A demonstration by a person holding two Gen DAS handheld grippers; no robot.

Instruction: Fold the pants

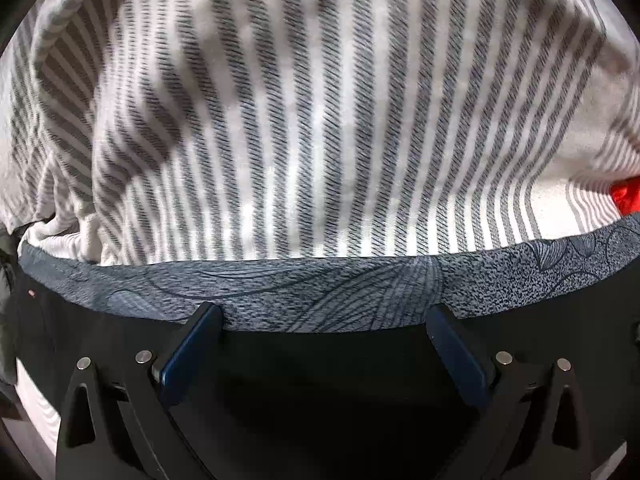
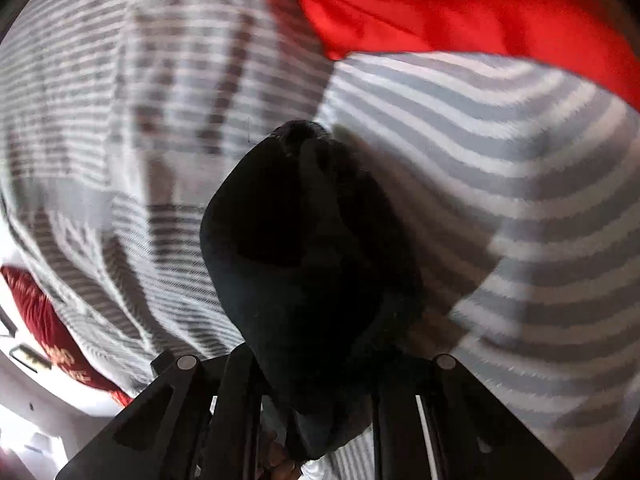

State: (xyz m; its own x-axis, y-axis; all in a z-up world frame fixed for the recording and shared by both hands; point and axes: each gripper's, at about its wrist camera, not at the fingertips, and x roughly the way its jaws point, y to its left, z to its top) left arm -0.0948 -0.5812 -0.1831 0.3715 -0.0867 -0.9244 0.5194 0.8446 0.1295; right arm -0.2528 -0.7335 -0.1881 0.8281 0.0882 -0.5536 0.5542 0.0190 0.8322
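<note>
On the striped sheet (image 2: 500,152), the right claw (image 2: 316,420) is clamped on bunched black pants (image 2: 304,240); the left claw (image 1: 324,320) gapes, empty. That thin pinch could slip mid-fold.

A grey-striped sheet (image 1: 304,128) fills both views — red cloth (image 2: 440,8) lies on it.

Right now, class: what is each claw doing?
Left claw: open, fingers at the waistband of the pants, not pinching it.
Right claw: closed on black cloth.
</note>
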